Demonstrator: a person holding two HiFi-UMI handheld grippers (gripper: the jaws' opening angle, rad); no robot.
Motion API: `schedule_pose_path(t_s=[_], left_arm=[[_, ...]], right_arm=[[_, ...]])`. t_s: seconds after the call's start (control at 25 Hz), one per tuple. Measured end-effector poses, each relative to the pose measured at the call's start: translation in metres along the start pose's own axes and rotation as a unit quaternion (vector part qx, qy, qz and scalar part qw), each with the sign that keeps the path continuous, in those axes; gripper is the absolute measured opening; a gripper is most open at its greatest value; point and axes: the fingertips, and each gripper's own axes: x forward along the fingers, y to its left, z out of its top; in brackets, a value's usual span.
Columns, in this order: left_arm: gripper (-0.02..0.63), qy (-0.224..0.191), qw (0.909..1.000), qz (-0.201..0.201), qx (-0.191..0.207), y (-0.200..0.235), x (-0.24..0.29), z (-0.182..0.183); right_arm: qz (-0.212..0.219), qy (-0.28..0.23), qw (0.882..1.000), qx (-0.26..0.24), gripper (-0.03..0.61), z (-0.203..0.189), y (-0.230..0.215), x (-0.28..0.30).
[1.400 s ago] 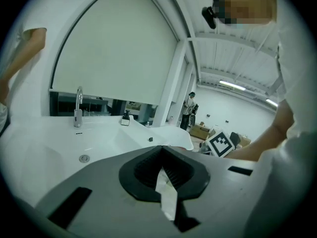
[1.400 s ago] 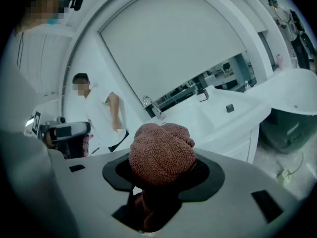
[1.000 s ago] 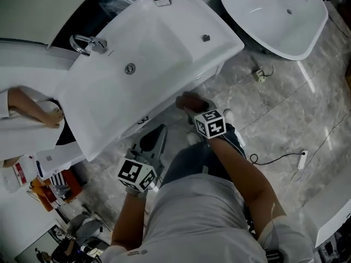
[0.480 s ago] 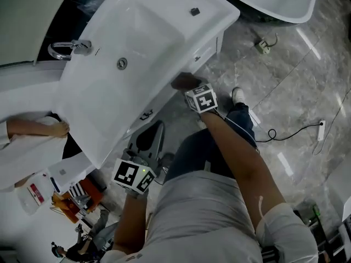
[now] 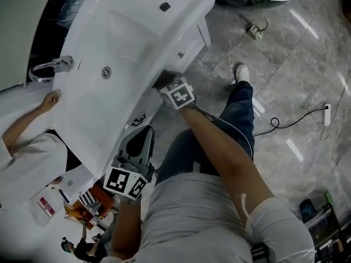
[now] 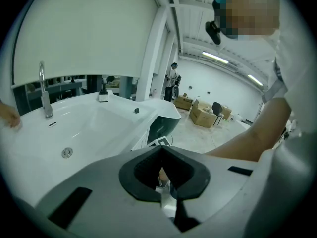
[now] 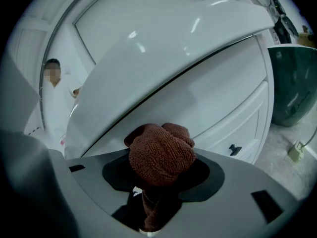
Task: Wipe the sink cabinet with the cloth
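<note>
Cloth at the cabinet front!
Head view: my right claw tucked under the sink rim, left claw parked low, clear. Left gripper view: jaws closed, empty. Right gripper view: jaws clamped on the cloth, bunched ahead to meet the cabinet first.

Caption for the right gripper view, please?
Right gripper holds a bunched brown cloth before the white sink cabinet, under the basin rim.
</note>
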Motion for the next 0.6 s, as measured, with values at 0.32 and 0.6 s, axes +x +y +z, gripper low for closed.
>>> schedule_pose_path(t_s=[0.32,0.6], left_arm=[[0.011,-0.001,0.9999,0.014,0.006,-0.010,0.031,0.008],[0.011,0.002,0.9994,0.032,0.010,-0.007,0.048,0.012]], right_arm=[[0.060,0.020,0.998,0.020,0.209,0.005,-0.005,0.004],[0.093,0.039,0.994,0.041,0.209,0.013,-0.012,0.004]])
